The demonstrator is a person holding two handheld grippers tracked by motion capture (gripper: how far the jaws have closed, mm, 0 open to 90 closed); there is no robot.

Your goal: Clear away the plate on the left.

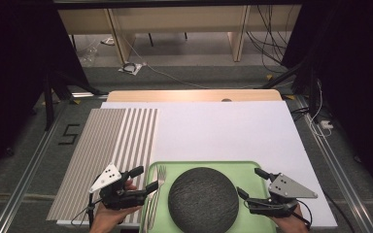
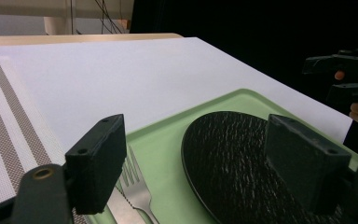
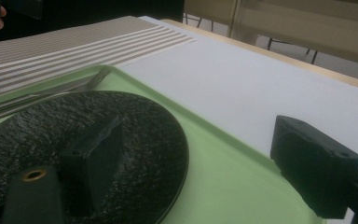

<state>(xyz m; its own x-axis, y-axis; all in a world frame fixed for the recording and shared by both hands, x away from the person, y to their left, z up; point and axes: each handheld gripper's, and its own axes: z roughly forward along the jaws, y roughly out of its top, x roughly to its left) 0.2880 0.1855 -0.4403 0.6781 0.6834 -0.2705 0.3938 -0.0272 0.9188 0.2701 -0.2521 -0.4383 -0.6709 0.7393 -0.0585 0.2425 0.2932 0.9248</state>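
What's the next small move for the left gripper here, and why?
Probably ease the left gripper down and close on the fork: its jaws stand open with the fork lying on the green tray beside the black plate, nothing held yet. The right gripper hovers open too.

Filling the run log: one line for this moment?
left gripper: open, by fork | right gripper: open, beside black plate | green tray: holds both

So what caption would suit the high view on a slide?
Two open hand-held grippers, left and right, flank a black plate on a green tray.
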